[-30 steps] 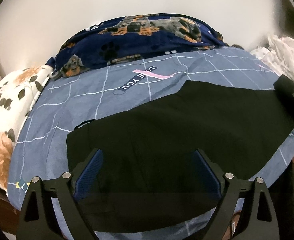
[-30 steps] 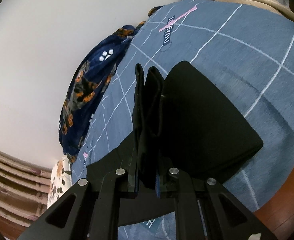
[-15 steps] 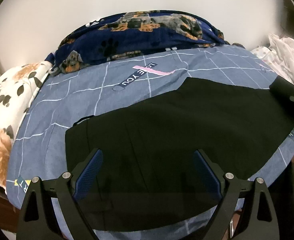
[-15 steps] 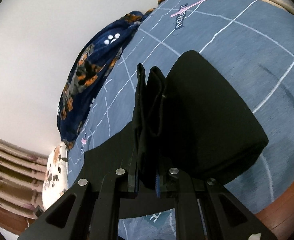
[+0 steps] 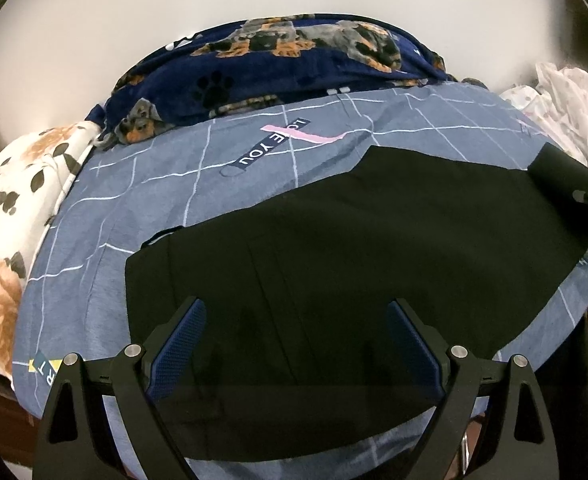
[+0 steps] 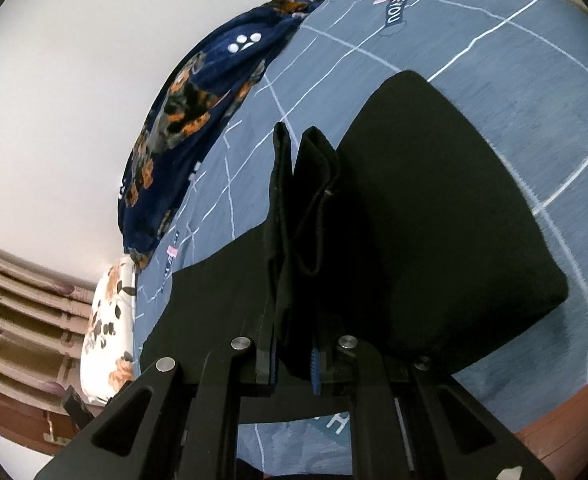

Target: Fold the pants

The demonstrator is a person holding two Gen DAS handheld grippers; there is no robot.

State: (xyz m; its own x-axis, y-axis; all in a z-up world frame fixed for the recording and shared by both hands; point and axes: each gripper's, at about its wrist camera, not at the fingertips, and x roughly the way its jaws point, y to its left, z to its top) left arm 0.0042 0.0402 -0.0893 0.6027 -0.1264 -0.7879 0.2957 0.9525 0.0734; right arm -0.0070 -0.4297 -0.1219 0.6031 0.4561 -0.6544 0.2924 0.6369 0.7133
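Black pants [image 5: 334, 280] lie spread across the bed [image 5: 134, 208]; left claw [image 5: 294, 344] hovers above them, jaws wide apart, gripping nothing; right claw [image 6: 294, 360], at three o'clock, clamps a bunched pants edge.

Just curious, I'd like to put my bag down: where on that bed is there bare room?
The blue bedsheet is bare between the black pants and the dog-print blanket, around the "LOVE YOU" print. A narrower strip lies beside the floral pillow. The near edge is crowded: pants, both grippers' jaws, and white clothes far right.
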